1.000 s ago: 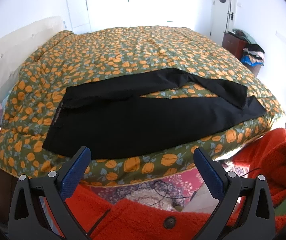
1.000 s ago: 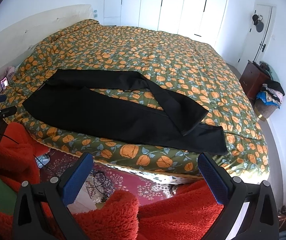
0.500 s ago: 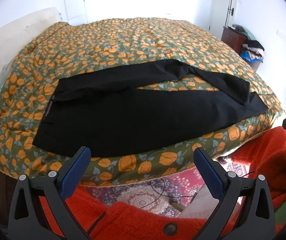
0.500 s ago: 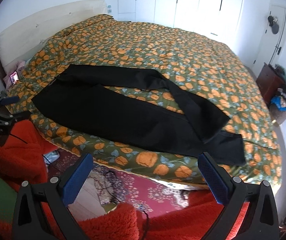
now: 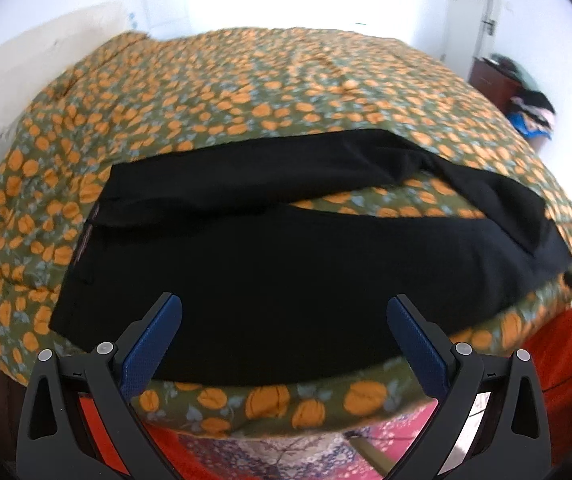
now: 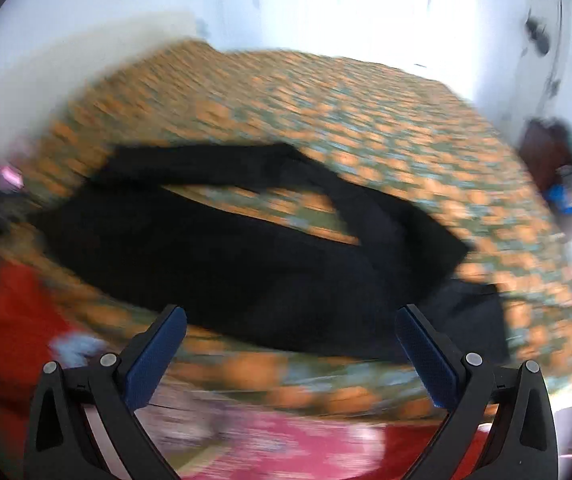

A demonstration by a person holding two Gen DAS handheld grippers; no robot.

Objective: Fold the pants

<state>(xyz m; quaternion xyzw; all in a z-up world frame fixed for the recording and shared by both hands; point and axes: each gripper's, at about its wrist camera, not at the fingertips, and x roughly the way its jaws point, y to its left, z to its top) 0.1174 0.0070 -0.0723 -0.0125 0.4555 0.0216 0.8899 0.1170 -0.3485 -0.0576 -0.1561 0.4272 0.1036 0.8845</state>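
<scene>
Black pants (image 5: 286, 272) lie spread on the bed near its front edge, waistband to the left, legs running right. The far leg bends and crosses over the near leg at the right end. My left gripper (image 5: 283, 320) is open and empty, hovering just above the near leg's front edge. In the blurred right wrist view the pants (image 6: 253, 264) lie ahead, and my right gripper (image 6: 292, 330) is open and empty over their near edge.
The bed carries an orange-and-green patterned quilt (image 5: 286, 92). A red fleece garment (image 5: 558, 360) is at the right, a patterned pink rug (image 5: 286, 456) below. A dresser with clothes (image 5: 526, 104) stands at the far right. White headboard (image 5: 25, 80) at left.
Both grippers have moved forward toward the bed, so the pants now fill more of each view. The right wrist view is motion-blurred. Both grippers stay open.
</scene>
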